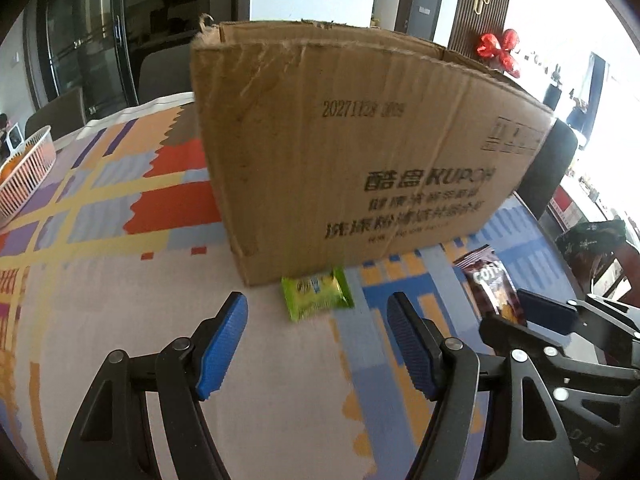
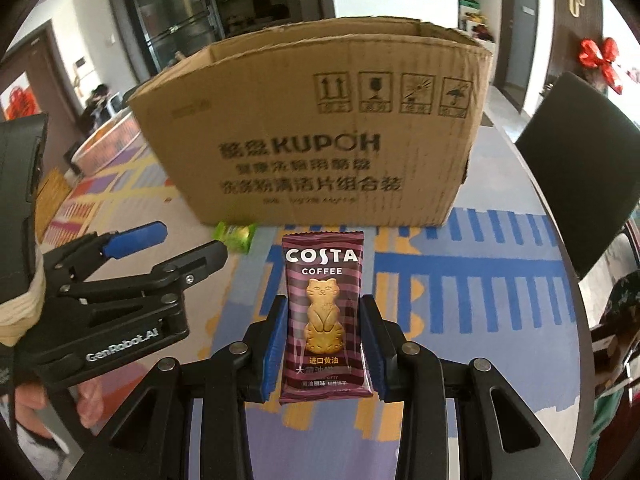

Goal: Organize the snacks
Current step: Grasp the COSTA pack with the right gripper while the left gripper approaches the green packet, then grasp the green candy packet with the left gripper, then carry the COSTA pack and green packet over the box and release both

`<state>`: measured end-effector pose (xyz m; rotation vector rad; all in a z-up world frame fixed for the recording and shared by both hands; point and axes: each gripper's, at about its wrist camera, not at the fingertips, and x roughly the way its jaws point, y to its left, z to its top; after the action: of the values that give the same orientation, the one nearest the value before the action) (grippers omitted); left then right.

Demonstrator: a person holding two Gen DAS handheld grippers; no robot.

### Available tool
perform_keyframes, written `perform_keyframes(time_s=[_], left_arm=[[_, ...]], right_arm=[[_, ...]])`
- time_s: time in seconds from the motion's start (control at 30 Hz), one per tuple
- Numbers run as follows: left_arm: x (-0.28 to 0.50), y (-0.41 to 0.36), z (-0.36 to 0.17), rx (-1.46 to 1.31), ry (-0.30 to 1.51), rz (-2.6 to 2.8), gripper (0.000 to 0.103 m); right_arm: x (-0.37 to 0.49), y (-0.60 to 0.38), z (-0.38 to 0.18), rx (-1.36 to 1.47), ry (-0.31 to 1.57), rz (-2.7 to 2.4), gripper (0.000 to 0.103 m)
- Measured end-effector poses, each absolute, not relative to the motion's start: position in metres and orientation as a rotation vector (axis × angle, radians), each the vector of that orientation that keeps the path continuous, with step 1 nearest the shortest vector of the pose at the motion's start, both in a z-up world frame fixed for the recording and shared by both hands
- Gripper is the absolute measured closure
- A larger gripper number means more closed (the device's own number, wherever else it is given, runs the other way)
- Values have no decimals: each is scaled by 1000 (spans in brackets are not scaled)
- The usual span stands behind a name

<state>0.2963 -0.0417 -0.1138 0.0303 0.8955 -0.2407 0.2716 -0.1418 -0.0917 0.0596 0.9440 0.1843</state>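
An open brown cardboard box [image 1: 360, 152] stands on the patterned tablecloth; it also shows in the right wrist view [image 2: 320, 128]. A green snack packet [image 1: 317, 292] lies against the box's near bottom edge, just ahead of my open, empty left gripper [image 1: 316, 344]; the packet shows too in the right wrist view [image 2: 234, 236]. My right gripper [image 2: 324, 344] is shut on a maroon Costa Coffee biscuit packet [image 2: 323, 320], held upright above the table in front of the box. That packet shows in the left wrist view [image 1: 492, 284], with the right gripper [image 1: 532, 316] at right.
A white slatted basket [image 1: 28, 168] with orange contents sits at the table's far left. A dark chair [image 2: 580, 168] stands by the table's right edge [image 2: 560, 240]. The left gripper [image 2: 160, 252] is close on the left of the right one.
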Motion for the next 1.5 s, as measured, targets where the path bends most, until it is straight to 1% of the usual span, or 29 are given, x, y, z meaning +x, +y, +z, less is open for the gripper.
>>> perform_keyframes(time_s=[0.1,0.4,0.47,0.6,0.63,0.7,0.73,0.77,0.83,0.93,1.17,1.5], left_arm=[[305,-41,-121,16,910,-241,37],[319,-36,-139,-20,935,-220,44],[322,-35,-143,-24,942,-226,47],[327,-36,-146,-38,949,-229,51],[327,-36,-145,-39,945,-230,56],[330,-34,-146,-48,945,-228,60],[330,-33,-146,-54,943,-230,67],[331,-33,-147,-60,945,-237,71],[331,-31,-147,-64,946,-239,73],[328,-30,-146,-75,955,-253,82],[304,-38,-131,-51,930,-269,83],[269,-42,-90,-70,879,-305,83]], right_arm=[[280,-144,-92,87,942,162,66],[292,-142,-106,100,965,145,66],[294,-141,-110,102,972,146,66],[298,-140,-116,110,984,148,66],[299,-139,-117,110,986,149,66],[303,-140,-117,111,988,151,66],[304,-140,-117,112,988,151,66],[303,-140,-116,114,987,152,66],[301,-141,-118,122,988,154,66],[300,-142,-118,126,985,158,66],[292,-147,-110,139,968,170,66],[262,-152,-76,136,893,184,66]])
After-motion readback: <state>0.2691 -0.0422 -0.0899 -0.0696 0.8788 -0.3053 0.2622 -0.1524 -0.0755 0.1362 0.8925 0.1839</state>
